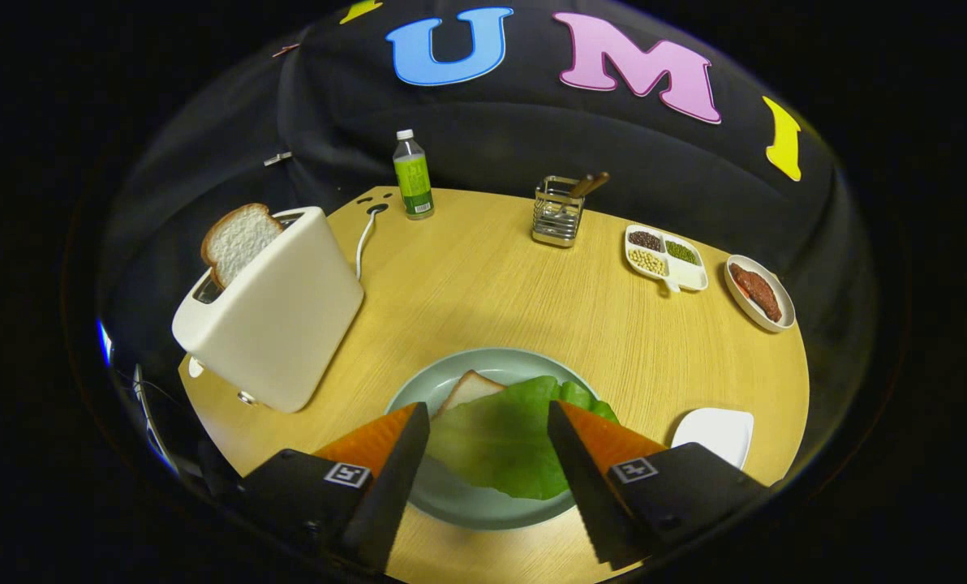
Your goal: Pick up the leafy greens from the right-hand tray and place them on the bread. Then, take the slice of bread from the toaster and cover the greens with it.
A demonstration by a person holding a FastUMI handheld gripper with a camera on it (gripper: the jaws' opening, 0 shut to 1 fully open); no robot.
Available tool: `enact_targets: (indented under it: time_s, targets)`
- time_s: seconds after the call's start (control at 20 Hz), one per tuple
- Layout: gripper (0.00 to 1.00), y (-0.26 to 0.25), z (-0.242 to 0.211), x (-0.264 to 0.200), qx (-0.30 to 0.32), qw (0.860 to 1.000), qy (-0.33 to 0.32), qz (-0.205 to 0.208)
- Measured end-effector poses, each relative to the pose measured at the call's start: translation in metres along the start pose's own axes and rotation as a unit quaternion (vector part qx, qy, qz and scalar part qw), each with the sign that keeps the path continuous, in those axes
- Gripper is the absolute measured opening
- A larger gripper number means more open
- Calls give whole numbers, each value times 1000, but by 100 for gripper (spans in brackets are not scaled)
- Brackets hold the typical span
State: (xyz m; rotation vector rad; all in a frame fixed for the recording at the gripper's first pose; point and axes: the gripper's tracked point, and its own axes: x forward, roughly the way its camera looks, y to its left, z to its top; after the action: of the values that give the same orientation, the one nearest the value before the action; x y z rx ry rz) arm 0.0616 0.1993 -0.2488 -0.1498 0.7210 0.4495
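So the claw [487, 418] is spread wide, gripping nothing, with the leafy greens [504, 438] lying between its fingers on the bread [469, 391] in the green plate [451, 503]. Just off to its right sits an empty white tray [719, 434]. Further ahead on the left, the toaster [277, 312] holds a bread slice [238, 239].

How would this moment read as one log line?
gripper: open over plate | leafy greens: on bread | toaster slice: waiting
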Motion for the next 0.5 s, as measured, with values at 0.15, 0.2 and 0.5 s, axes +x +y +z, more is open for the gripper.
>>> enact_targets:
  time_s: [0.15, 0.2, 0.5]
  targets:
    - [100, 19, 22, -11, -25, 999, -30, 9]
    - [100, 28, 32, -16, -35, 998, -41, 14]
    - [100, 100, 100, -40, -107, 985, -120, 70]
